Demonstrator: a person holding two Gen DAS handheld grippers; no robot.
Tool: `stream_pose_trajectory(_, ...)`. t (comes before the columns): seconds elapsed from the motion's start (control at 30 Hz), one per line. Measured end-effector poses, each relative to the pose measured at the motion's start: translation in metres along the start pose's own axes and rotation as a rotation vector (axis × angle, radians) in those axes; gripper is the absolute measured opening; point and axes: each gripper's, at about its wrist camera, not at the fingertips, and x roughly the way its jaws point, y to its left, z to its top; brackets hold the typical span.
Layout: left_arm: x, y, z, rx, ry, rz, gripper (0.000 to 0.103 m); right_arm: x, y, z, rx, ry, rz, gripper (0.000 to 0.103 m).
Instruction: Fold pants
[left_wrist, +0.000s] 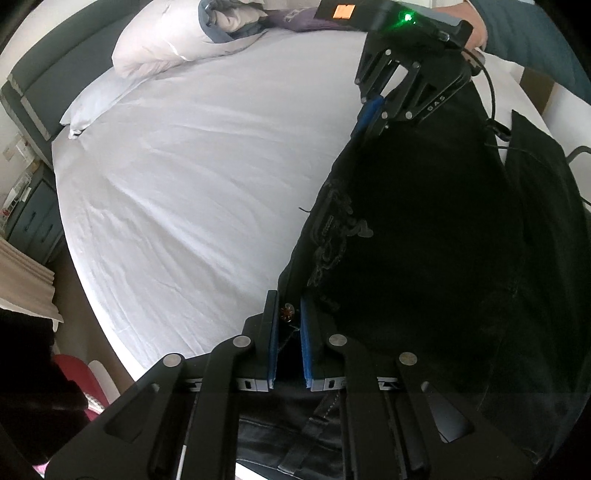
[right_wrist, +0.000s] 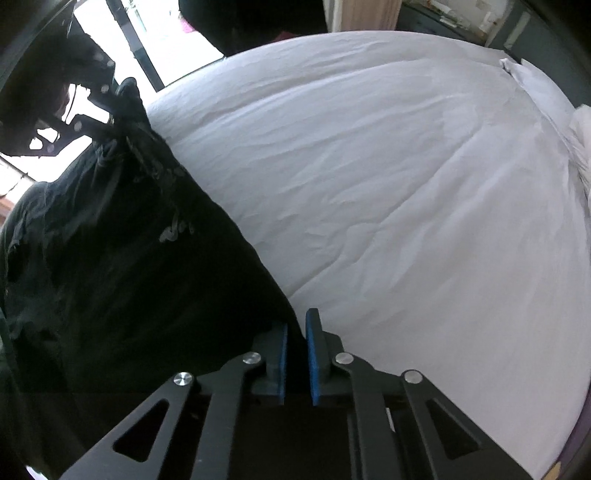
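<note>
Black pants with pale embroidery lie over the white bed sheet, lifted along one edge. My left gripper is shut on the waistband end beside a copper button. My right gripper shows far up in the left wrist view, shut on the other end of the same edge. In the right wrist view the right gripper pinches the dark fabric between its blue pads, and the left gripper holds the far end at upper left.
A pale duvet and pillow lie at the head of the bed, by a grey headboard. A grey nightstand stands beside the bed. Bed sheet fills the right wrist view.
</note>
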Motion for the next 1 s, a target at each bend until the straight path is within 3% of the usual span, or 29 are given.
stream_pose_trajectory(0.13, -0.006, -0.004, -0.003, -0.008, -0.008, 0.006, 0.009, -0.011, 0.01, -0.007, 0.044, -0.038, -0.023, 0.004)
stream_pose_trajectory(0.37, -0.027, -0.017, -0.007, -0.013, -0.024, 0.013, 0.009, -0.032, 0.037, -0.036, 0.267, -0.161, 0.006, 0.004)
stream_pose_trajectory(0.67, -0.067, -0.055, -0.016, 0.0, -0.065, 0.043, 0.009, -0.053, 0.042, -0.087, 0.798, -0.375, 0.148, 0.004)
stream_pose_trajectory(0.8, -0.087, -0.079, -0.026, 0.009, -0.077, 0.037, 0.009, -0.066, 0.067, -0.12, 0.89, -0.438, 0.224, 0.004)
stream_pose_trajectory(0.9, -0.098, -0.105, -0.039, 0.039, -0.079, 0.034, 0.009, -0.078, 0.093, -0.161, 0.922, -0.447, 0.29, 0.004)
stream_pose_trajectory(1.0, -0.106, -0.131, -0.052, 0.065, -0.078, -0.007, 0.009, -0.083, 0.121, -0.185, 0.931, -0.435, 0.303, 0.004)
